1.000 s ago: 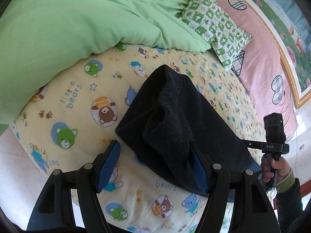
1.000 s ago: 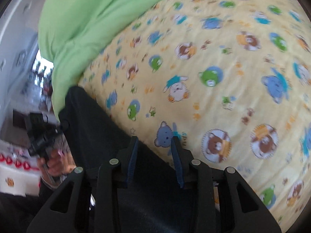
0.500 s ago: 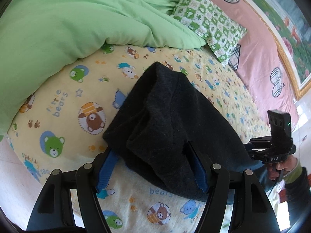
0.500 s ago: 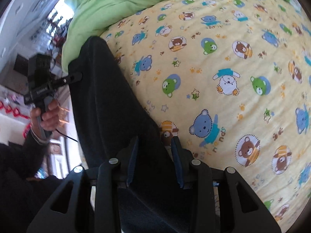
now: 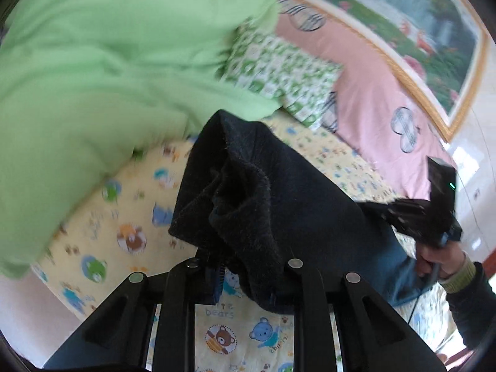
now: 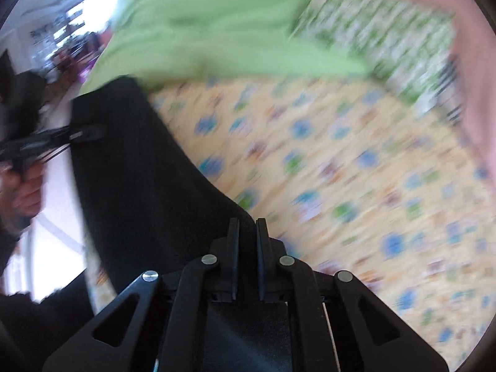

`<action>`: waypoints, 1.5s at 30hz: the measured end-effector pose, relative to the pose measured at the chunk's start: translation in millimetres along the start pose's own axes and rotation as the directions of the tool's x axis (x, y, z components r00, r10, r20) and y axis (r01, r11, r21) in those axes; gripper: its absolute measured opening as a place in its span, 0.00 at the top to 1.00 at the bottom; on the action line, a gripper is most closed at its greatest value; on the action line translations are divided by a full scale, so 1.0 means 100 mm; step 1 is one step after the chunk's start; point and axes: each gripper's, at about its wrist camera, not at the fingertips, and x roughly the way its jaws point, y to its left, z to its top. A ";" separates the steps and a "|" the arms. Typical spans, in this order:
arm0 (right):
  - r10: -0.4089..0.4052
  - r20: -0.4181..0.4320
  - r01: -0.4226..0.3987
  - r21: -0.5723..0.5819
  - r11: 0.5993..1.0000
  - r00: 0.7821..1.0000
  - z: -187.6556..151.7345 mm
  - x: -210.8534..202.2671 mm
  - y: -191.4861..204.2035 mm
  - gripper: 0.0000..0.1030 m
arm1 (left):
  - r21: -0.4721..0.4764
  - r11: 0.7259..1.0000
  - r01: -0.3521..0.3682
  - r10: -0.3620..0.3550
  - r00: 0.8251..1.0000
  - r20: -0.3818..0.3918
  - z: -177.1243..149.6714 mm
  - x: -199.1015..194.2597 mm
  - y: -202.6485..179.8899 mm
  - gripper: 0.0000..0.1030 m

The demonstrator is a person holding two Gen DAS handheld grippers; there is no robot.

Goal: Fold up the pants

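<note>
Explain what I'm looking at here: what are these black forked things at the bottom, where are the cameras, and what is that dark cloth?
Each picture comes from a fisheye camera mounted on a handheld two-finger gripper; a person holds one in each hand. The black forks are the gripper fingers. The left gripper is shut on a bunched end of the dark pants. The right gripper is shut on another edge of them. Each view also shows the other hand's gripper off to the side. Below lies a yellow bear-print sheet, with a green duvet and a checked pillow behind. The right view is motion-blurred.
</note>
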 end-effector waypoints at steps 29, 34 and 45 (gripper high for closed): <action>-0.167 0.235 0.012 0.546 0.838 0.958 -1.32 -0.89 -0.16 0.62 | 0.086 0.993 -0.080 0.082 0.997 -0.016 0.05 0.07 -0.32 0.39; -0.204 0.208 0.034 0.617 0.786 0.957 -1.72 -1.09 -0.21 0.62 | 0.163 0.987 0.015 -0.001 0.996 -0.086 -0.03 0.37 -0.85 0.39; -0.294 0.166 0.078 0.741 0.667 0.941 -2.52 -1.55 -0.31 0.62 | 0.251 0.954 0.165 -0.102 0.964 -0.245 -0.38 0.79 -1.66 0.37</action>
